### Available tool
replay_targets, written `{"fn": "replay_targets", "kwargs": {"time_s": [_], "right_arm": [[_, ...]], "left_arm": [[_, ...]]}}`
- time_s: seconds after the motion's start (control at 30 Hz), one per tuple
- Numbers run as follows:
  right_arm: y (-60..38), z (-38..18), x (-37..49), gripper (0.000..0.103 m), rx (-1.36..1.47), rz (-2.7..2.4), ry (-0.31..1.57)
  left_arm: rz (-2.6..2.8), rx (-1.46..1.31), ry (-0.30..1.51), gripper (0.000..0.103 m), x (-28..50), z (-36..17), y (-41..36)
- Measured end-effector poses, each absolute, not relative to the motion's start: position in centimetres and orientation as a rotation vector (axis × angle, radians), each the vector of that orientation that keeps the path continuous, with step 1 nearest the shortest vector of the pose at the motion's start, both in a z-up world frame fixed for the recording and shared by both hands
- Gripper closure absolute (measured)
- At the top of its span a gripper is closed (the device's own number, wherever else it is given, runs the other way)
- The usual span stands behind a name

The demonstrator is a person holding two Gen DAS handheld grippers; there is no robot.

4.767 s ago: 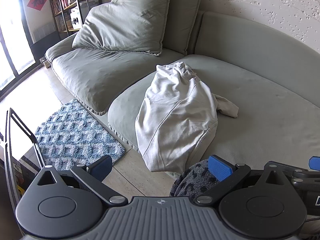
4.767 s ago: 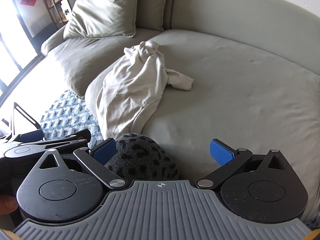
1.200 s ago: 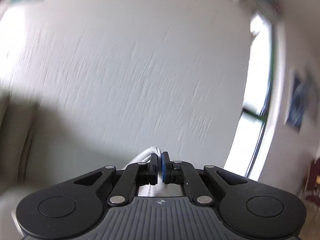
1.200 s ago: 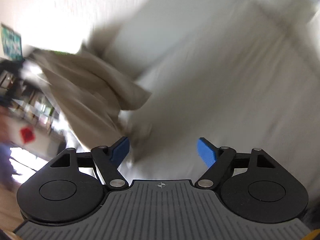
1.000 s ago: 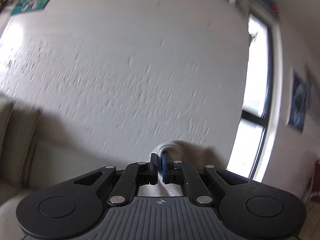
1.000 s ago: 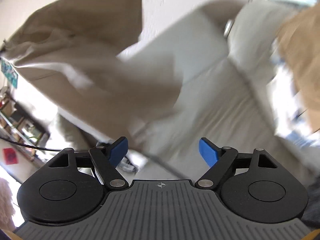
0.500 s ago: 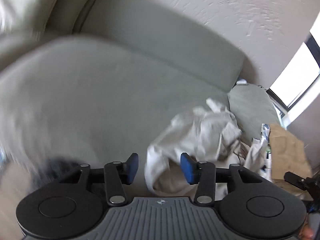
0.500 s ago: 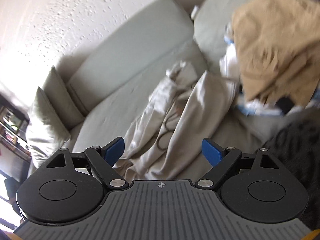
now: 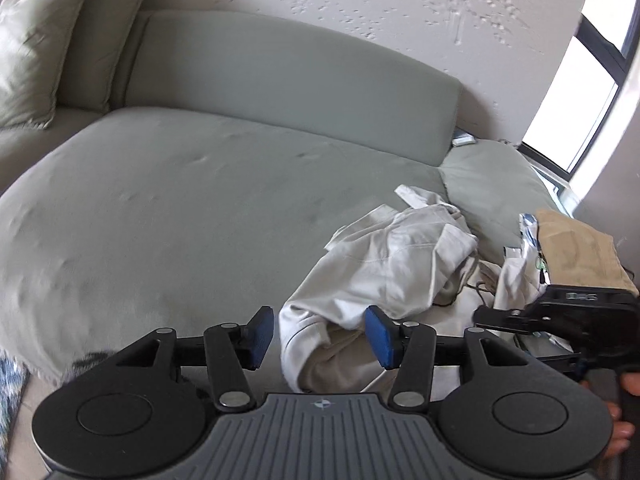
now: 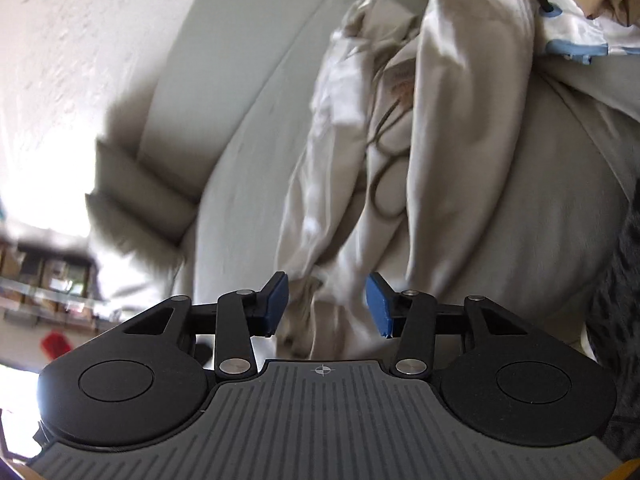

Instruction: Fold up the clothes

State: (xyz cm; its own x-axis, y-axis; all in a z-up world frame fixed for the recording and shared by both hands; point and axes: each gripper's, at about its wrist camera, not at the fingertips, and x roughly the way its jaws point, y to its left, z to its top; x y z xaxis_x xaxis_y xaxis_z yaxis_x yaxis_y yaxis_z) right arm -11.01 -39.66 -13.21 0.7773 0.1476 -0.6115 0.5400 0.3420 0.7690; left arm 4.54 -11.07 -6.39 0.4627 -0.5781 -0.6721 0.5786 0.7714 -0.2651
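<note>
An off-white hoodie lies crumpled on the right part of the grey-green sofa seat. My left gripper hangs just over its near hem, open, with a fold of cloth between the blue pads but not pinched. My right gripper is low over the same hoodie; its jaws are closing, and a bunch of hem sits between pads that do not press on it. From the left wrist view the right gripper shows at the right, above the garment's edge.
A tan garment and a white-and-blue printed cloth are piled at the sofa's right end. Cushions stand at the far left. A dark speckled fabric is close on the right. A blue rug lies below the seat edge.
The left gripper, earlier shut on the lifted hoodie, has dropped and let go; the hoodie now lies on the sofa. The right gripper came down onto it and its jaws narrowed.
</note>
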Motion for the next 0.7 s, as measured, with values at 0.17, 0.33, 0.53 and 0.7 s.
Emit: {"fn": "replay_targets", "kwargs": {"time_s": [0.17,0.33,0.53,0.7], "right_arm": [[-40.1,-16.3,-9.1,0.054,1.288,-0.393,0.723],[-40.8,-18.3,-8.6,0.085,1.337,-0.454,0.614],[-40.0,-16.4,-11.1,0.098,1.201,-0.376,0.655],[-38.6,-14.9,-16.0,0.098,1.094,-0.342,0.71]], "left_arm": [[-0.696,-0.016,0.832,0.053,4.8,-6.7,-10.5],[-0.71,-0.002,0.824,0.053,4.7,-6.7,-10.5],[-0.809,0.155,0.755,0.047,4.2,-6.5,-12.5],[-0.919,0.339,0.67,0.044,3.1,-6.6,-15.1]]}}
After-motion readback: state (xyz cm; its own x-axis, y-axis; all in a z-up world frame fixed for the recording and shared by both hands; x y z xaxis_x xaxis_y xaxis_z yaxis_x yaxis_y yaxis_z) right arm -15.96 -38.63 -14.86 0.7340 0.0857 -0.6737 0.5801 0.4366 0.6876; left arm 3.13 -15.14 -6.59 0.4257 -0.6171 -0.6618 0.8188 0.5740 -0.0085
